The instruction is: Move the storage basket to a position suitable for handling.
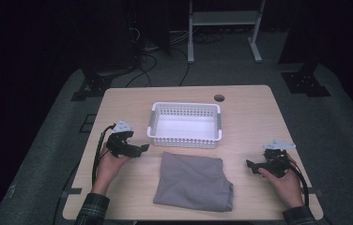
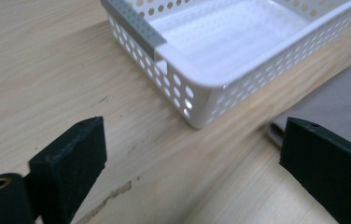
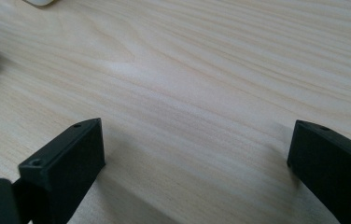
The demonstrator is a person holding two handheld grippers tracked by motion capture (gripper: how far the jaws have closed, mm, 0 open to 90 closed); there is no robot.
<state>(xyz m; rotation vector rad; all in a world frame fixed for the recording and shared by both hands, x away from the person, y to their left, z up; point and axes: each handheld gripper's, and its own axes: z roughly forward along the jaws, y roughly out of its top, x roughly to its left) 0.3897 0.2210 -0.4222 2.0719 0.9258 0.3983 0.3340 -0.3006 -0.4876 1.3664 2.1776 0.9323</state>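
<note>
Your left gripper (image 1: 142, 148) sits with its jaws spread wide and nothing between them; in the left gripper view you look across bare wood to the near corner of the white basket (image 2: 197, 100), which lies just ahead of the jaws, and the edge of the grey cloth (image 2: 337, 105) shows behind your right-hand jaw. Your right gripper (image 1: 251, 166) is likewise apart and empty, its jaws pointing low over the table (image 3: 197, 79), with a sliver of the cloth off at the far left of the right gripper view.

From above, the cloth (image 1: 193, 180) lies folded into a rough rectangle between your two grippers, nearer you than the basket (image 1: 185, 139), and its far edge lies close to the basket's near wall. The basket looks empty.

As far as the pictures show, the folding seems done: the cloth is compact, though its right edge is a little ragged. What appears to be left is the transfer: neither gripper is touching the cloth yet, so you would need to bring both in from the sides, pinch the folded stack, lift it and set it down in the basket ahead of you.
</note>
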